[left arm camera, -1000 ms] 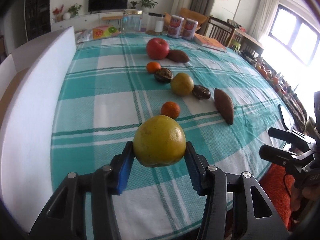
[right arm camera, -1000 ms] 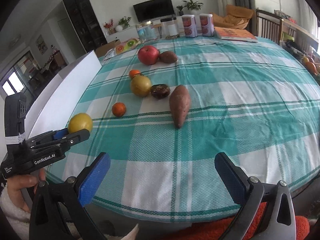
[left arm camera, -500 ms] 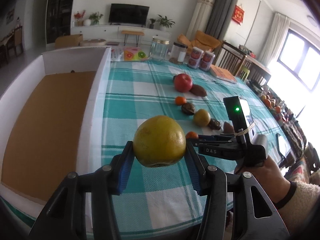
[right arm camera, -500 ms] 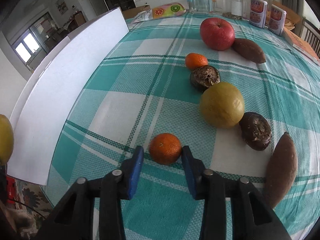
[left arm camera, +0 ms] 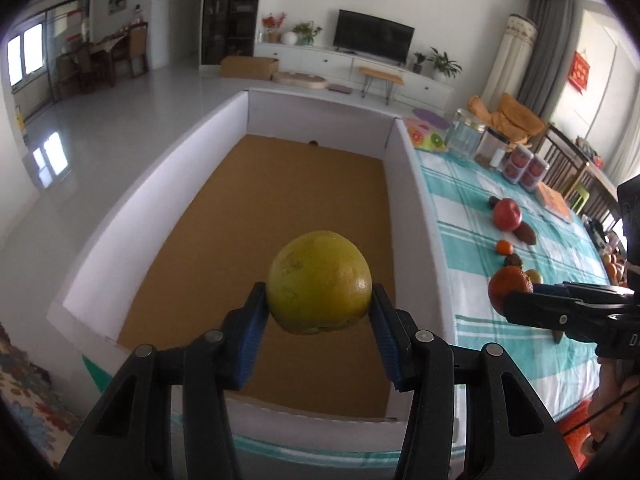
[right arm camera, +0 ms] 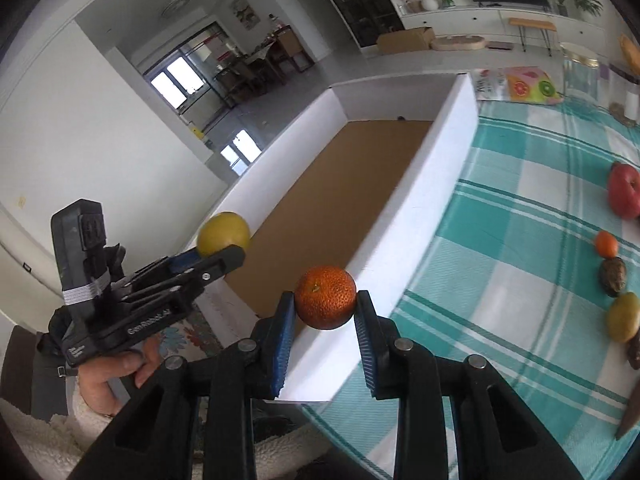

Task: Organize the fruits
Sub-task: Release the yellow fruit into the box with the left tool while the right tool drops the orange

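My left gripper (left arm camera: 318,316) is shut on a large yellow-green citrus (left arm camera: 319,282), held in the air over the brown floor of a white-walled box (left arm camera: 416,216). The same citrus (right arm camera: 224,234) shows in the right wrist view at the tips of the left gripper (right arm camera: 218,254). My right gripper (right arm camera: 325,312) is shut on a small orange (right arm camera: 325,297), above the box's near right wall (right arm camera: 404,240). That orange (left arm camera: 510,288) also shows at the right in the left wrist view. The box holds no fruit.
On the teal checked tablecloth (right arm camera: 500,248) lie a red apple (right arm camera: 624,190), a small orange (right arm camera: 606,244), a dark fruit (right arm camera: 612,276), a yellow citrus (right arm camera: 623,316) and sweet potatoes at the right edge. Jars and cans (left arm camera: 496,150) stand at the far end.
The right gripper closed on the small orange and lifted it off the cloth toward the box. The left gripper carried the yellow citrus leftward from over the table to over the box.
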`<action>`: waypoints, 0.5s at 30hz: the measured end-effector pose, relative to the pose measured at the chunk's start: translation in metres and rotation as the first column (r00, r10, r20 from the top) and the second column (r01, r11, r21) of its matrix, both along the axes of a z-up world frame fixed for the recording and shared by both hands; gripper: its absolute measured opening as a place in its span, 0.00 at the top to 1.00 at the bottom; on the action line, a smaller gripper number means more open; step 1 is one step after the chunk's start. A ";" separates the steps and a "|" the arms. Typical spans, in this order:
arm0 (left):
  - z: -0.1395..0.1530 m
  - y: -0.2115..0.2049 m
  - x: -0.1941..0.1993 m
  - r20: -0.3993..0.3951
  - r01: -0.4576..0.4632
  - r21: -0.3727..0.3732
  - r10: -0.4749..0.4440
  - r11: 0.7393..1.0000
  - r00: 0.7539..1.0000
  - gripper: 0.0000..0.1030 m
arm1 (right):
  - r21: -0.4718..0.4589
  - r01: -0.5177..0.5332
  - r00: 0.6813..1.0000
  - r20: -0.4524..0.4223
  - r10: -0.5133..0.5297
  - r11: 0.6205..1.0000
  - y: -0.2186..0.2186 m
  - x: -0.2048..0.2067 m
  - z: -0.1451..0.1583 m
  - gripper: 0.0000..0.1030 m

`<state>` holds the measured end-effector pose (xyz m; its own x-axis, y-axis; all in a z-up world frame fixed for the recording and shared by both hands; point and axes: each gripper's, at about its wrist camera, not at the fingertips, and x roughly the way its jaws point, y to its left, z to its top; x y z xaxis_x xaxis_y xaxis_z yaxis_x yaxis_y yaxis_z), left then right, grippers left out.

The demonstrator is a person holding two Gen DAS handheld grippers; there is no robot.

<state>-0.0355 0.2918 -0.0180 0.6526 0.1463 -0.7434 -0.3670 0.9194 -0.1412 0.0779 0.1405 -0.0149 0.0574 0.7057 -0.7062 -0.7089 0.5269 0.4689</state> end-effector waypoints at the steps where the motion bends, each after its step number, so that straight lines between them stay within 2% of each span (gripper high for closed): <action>1: -0.006 0.003 -0.001 -0.015 -0.011 0.000 0.011 1.000 1.000 0.50 | -0.014 -0.020 1.000 0.005 0.021 1.000 0.014 -0.003 -0.003 0.71; 5: -0.023 0.009 0.000 -0.079 -0.044 0.000 0.044 0.999 0.996 0.49 | -0.089 -0.047 0.999 0.005 0.048 0.995 0.046 -0.008 -0.019 0.68; 7: -0.026 0.010 0.000 -0.098 -0.072 0.010 0.072 0.997 0.993 0.46 | -0.076 -0.024 1.000 -0.016 0.023 0.997 0.042 -0.003 -0.018 0.55; 8: -0.025 0.010 -0.001 -0.095 -0.084 0.014 0.085 0.996 0.992 0.38 | -0.056 -0.011 1.000 -0.015 0.010 0.998 0.035 0.000 -0.014 0.55; 9: -0.022 0.010 -0.002 -0.082 -0.093 0.016 0.094 0.996 0.992 0.32 | -0.039 0.003 1.000 -0.005 -0.003 0.999 0.024 0.002 -0.009 0.55; 11: -0.014 0.003 0.001 -0.049 -0.088 0.024 0.089 0.996 0.995 0.31 | -0.023 0.043 0.999 0.033 -0.042 0.999 -0.002 0.005 0.005 0.52; 14: 0.001 -0.016 0.014 0.012 -0.038 0.045 0.037 0.998 0.999 0.31 | -0.011 0.133 0.989 0.068 -0.132 0.991 -0.062 0.011 0.016 0.34; 15: 0.007 -0.025 0.019 0.043 -0.016 0.046 0.014 0.999 0.999 0.31 | -0.018 0.171 0.983 0.078 -0.169 0.985 -0.085 0.013 0.014 0.25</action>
